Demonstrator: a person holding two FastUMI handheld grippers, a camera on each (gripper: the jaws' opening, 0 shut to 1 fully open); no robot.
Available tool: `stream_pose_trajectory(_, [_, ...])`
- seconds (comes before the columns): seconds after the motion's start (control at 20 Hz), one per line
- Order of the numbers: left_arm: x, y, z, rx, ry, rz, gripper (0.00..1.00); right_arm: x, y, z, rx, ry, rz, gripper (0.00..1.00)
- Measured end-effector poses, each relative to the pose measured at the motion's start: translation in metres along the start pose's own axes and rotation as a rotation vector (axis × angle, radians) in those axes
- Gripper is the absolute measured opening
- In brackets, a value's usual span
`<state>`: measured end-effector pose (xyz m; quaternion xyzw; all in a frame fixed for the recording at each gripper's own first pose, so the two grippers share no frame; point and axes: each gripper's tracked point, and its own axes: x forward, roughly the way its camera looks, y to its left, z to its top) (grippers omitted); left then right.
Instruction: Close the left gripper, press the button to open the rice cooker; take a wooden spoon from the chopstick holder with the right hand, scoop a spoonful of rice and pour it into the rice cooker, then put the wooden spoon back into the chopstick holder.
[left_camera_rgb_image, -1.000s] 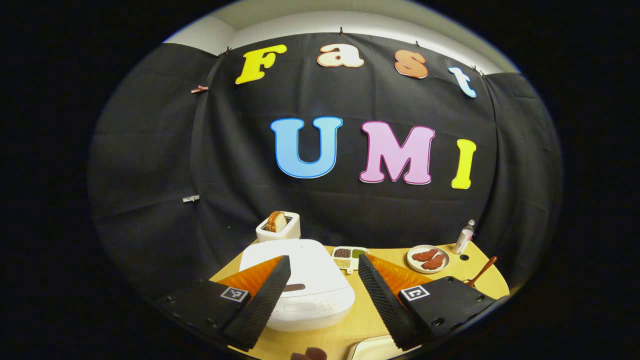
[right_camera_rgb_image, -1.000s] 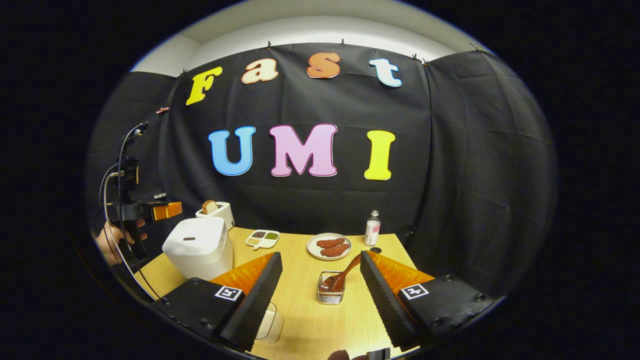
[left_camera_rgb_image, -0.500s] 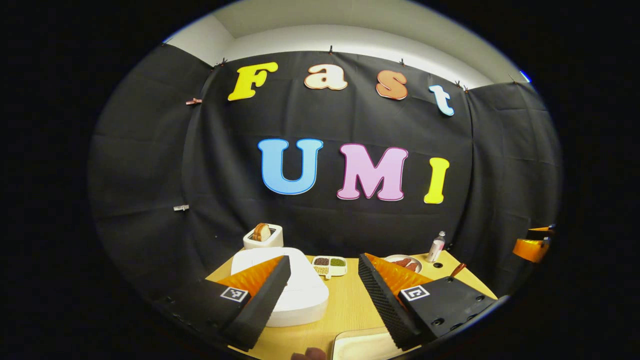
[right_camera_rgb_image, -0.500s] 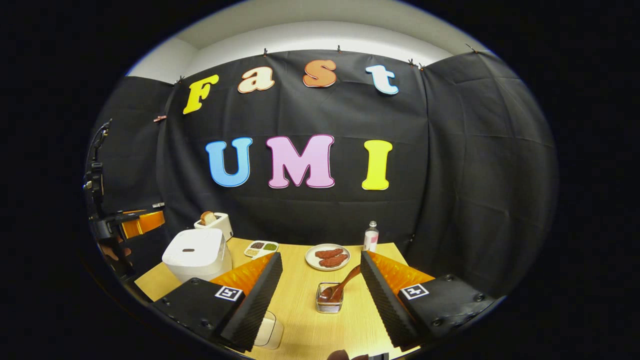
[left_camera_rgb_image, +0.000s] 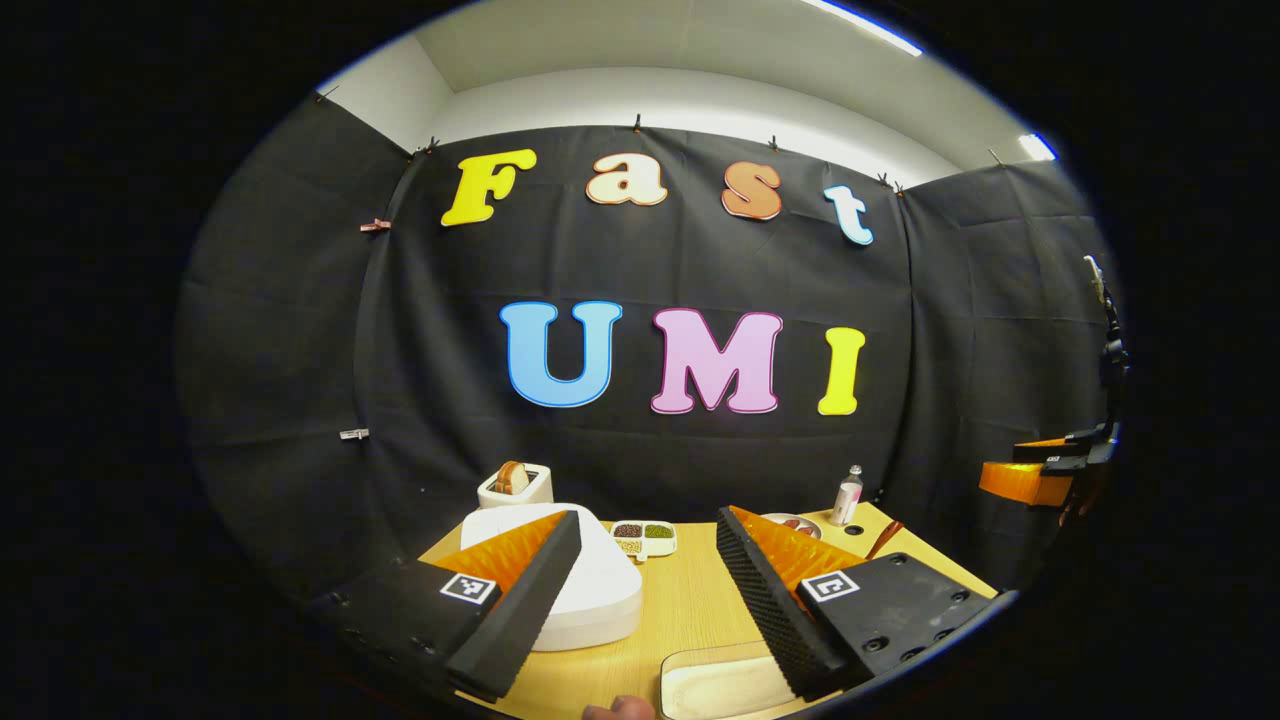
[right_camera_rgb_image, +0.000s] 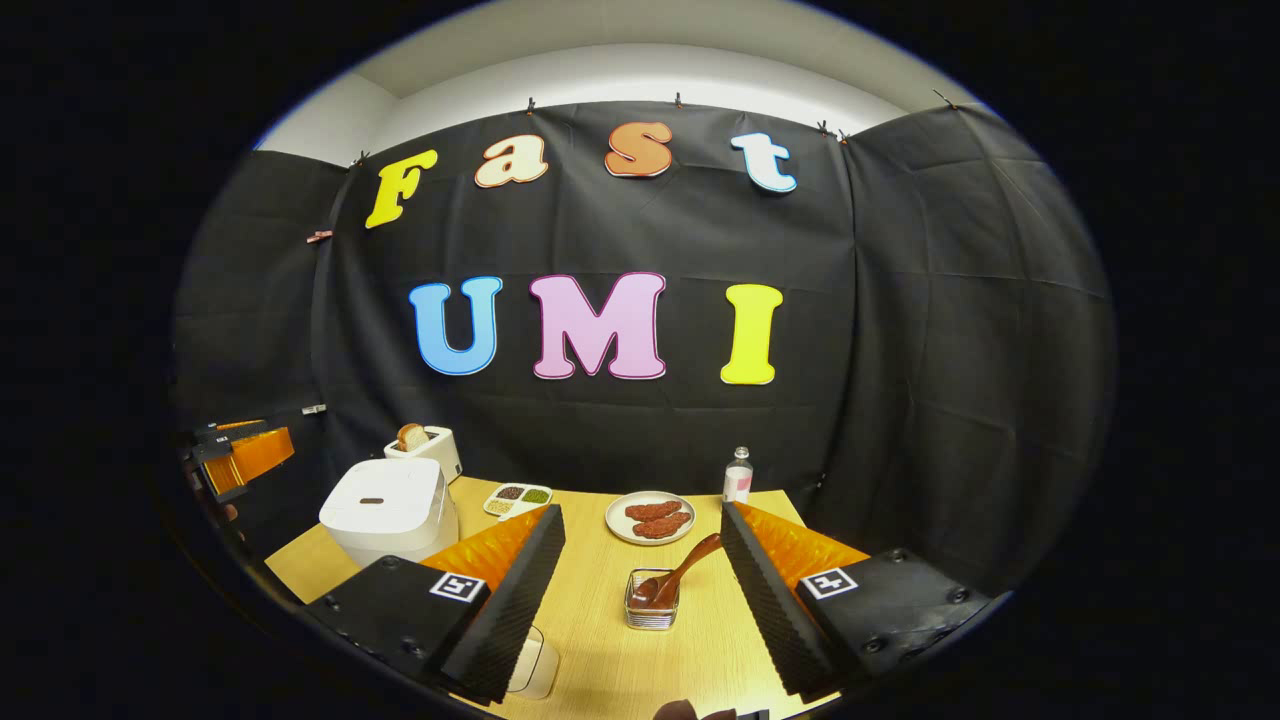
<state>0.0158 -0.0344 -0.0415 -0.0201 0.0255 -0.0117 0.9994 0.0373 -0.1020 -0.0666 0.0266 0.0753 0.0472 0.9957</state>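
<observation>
Rice cooker (right_camera_rgb_image: 388, 508), white, lid down, sits at the left side of the wooden table (right_camera_rgb_image: 600, 620) in the right gripper view; in the left gripper view it lies low behind the near finger, same closed lid (left_camera_rgb_image: 600, 590). Table runs under everything. Left gripper (left_camera_rgb_image: 645, 585) spread wide, nothing between its fingers, held above the near edge of the table; it also shows far left in the right gripper view (right_camera_rgb_image: 235, 455). Right gripper (right_camera_rgb_image: 640, 590) likewise wide apart and empty, hanging above the table with the chopstick holder (right_camera_rgb_image: 650, 612) ahead between its fingers; it appears at the far right of the left gripper view (left_camera_rgb_image: 1040, 475). White toaster (right_camera_rgb_image: 428, 448) with bread stands behind the cooker. Plate (right_camera_rgb_image: 650, 518) with reddish meat pieces mid-table. Divided dish (right_camera_rgb_image: 518, 498) of beans beside the cooker. Wooden spoon (right_camera_rgb_image: 682, 578) leans in the holder, handle tilted up right. Small bottle (right_camera_rgb_image: 738, 476) near the back wall.
</observation>
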Motion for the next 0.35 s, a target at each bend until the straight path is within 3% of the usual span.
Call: stream_pose_trajectory(0.35, [-0.0025,-0.0016,-0.0071,-0.005,0.016,0.004,0.95,-0.0005,-0.0042,0.0023,0.001,-0.005,-0.001,0.98])
